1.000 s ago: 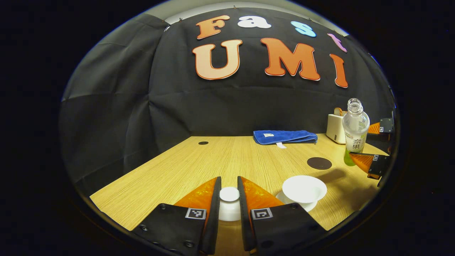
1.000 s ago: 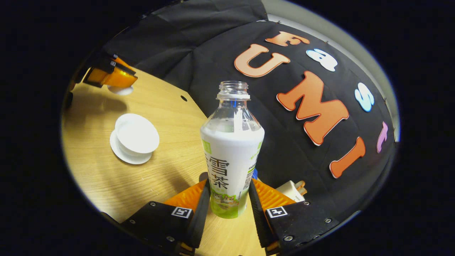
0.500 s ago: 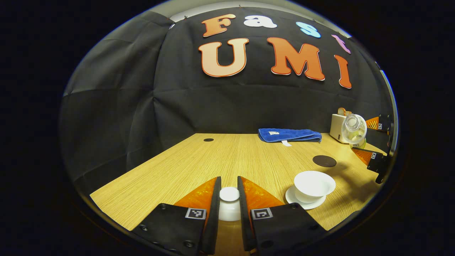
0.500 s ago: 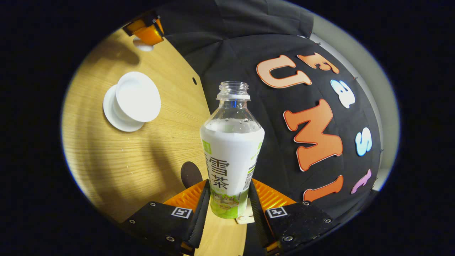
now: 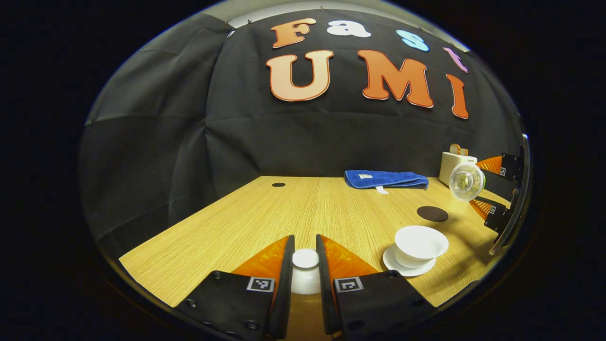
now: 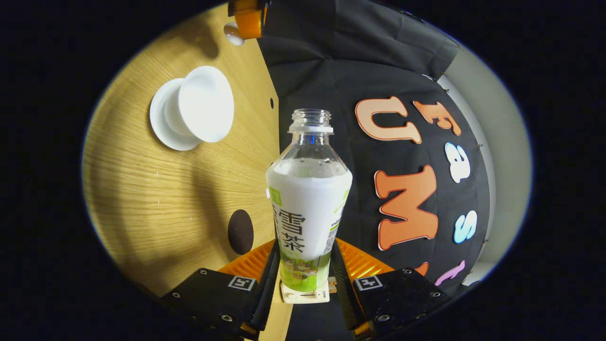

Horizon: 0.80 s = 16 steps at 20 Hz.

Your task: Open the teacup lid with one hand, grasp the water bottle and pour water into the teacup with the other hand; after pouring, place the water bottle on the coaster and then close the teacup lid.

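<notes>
Pale wood-grain table (image 5: 293,208) fills the booth floor, backed by black cloth. In the left gripper view, the left gripper (image 5: 305,265) pinches the white teacup lid (image 5: 305,259) by its knob, both fingers pressing on it, held off to one side of the open white teacup (image 5: 420,242), which sits uncovered on its saucer (image 5: 393,263). In the right gripper view, the right gripper (image 6: 304,272) clamps the uncapped water bottle (image 6: 308,199) near its base; the bottle is tipped well over, its mouth pointing toward the teacup but not above it. No stream is visible. The dark round coaster (image 6: 240,231) lies bare near the bottle. So the lid is off and the bottle is grasped; pouring, setting the bottle on the coaster and re-covering the cup appear to remain.
</notes>
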Motion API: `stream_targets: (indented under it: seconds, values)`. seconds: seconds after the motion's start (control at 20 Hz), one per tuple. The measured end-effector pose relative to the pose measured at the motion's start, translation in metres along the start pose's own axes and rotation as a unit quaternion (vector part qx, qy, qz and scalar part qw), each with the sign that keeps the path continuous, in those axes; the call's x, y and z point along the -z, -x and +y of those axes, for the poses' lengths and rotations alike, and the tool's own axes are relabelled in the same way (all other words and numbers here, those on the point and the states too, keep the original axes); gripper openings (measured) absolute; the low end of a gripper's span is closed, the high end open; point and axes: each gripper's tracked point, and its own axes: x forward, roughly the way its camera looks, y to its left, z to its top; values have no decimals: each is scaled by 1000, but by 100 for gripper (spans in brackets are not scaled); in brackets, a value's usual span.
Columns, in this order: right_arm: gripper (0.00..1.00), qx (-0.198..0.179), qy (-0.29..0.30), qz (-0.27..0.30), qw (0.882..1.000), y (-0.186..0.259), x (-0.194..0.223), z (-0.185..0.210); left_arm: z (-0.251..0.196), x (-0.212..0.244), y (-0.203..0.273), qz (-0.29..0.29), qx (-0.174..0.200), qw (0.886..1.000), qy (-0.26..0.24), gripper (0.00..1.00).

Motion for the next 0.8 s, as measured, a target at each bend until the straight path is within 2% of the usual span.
stream_targets:
  seconds: [0.15,0.2,0.45,0.55,0.6,0.65,0.8]
  values:
    - [58,11,25,-6,1000,-3,-3,-2,1,0,1,1,0,1000,0,32]
    - [61,14,31,-7,999,-4,-3,-2,2,-1,1,1,1,1000,1,32]
    - [61,29,64,-16,997,-10,-6,-10,3,-1,0,0,2,1000,-1,30]
    - [61,35,78,-19,996,-11,-6,-13,3,-2,1,-1,3,1000,-1,32]
    - [64,41,86,-21,995,-12,-6,-15,4,-2,1,-1,3,1000,-1,32]
    - [61,44,95,-23,994,-13,-7,-17,3,-2,0,-1,4,1000,-2,32]
    - [61,54,109,-27,992,-13,-9,-22,3,-2,1,-2,7,1000,1,32]
